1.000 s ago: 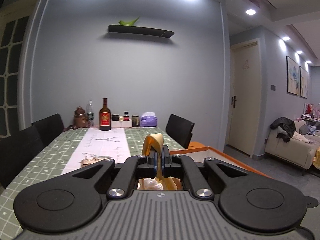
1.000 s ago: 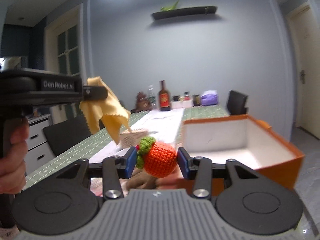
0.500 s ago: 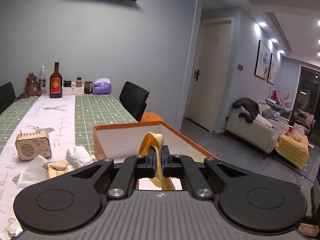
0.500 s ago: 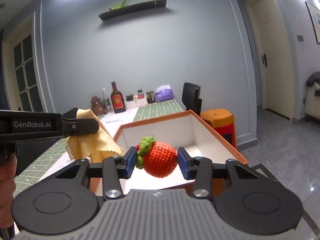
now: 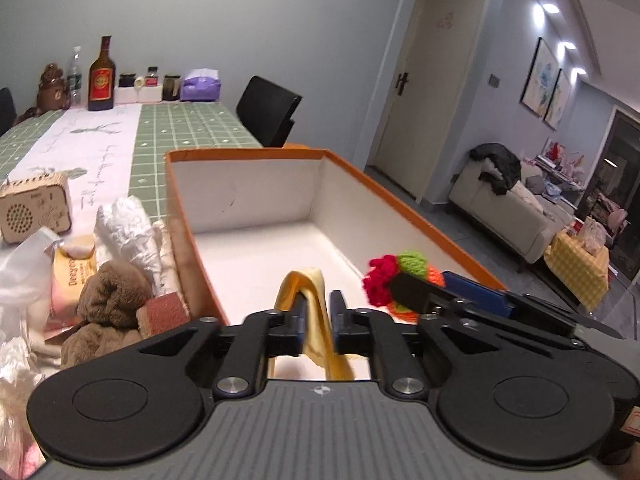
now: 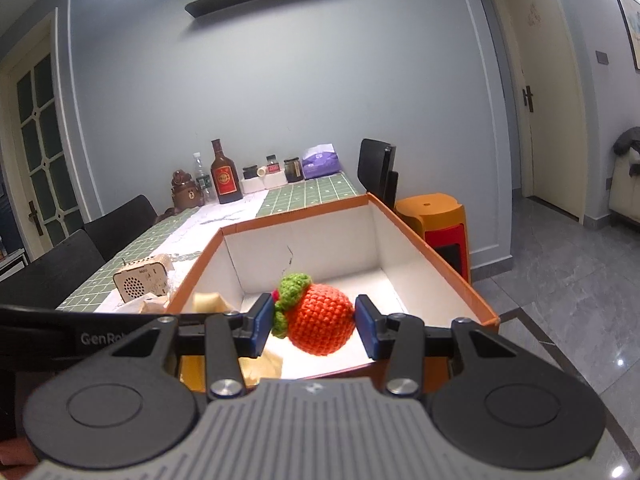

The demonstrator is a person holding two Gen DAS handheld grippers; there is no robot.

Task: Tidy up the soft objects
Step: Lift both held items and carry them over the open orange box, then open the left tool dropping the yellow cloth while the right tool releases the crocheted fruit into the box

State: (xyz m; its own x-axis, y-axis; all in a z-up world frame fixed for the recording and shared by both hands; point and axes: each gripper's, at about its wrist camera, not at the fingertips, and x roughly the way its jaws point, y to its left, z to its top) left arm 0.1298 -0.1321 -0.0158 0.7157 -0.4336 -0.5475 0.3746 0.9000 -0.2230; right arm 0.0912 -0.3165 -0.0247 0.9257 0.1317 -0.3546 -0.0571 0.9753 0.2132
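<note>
An orange box with a white inside stands at the table's right end. Over its near part hangs my left gripper, its jaws opening. A yellow cloth lies draped over the left finger in the gap, and the pads no longer pinch it. My right gripper is shut on a crocheted orange fruit with green leaves, held above the box. In the left wrist view the right gripper and the fruit show at the right. The cloth shows at the box's near left.
Left of the box lie a brown plush, white bags and a wooden radio. A bottle, jars and a purple tissue pack line the far end. A black chair and an orange stool stand beyond.
Both grippers have swung right and tipped down over the box. The left jaws have parted around the yellow cloth. The right gripper keeps hold of the crocheted fruit.
</note>
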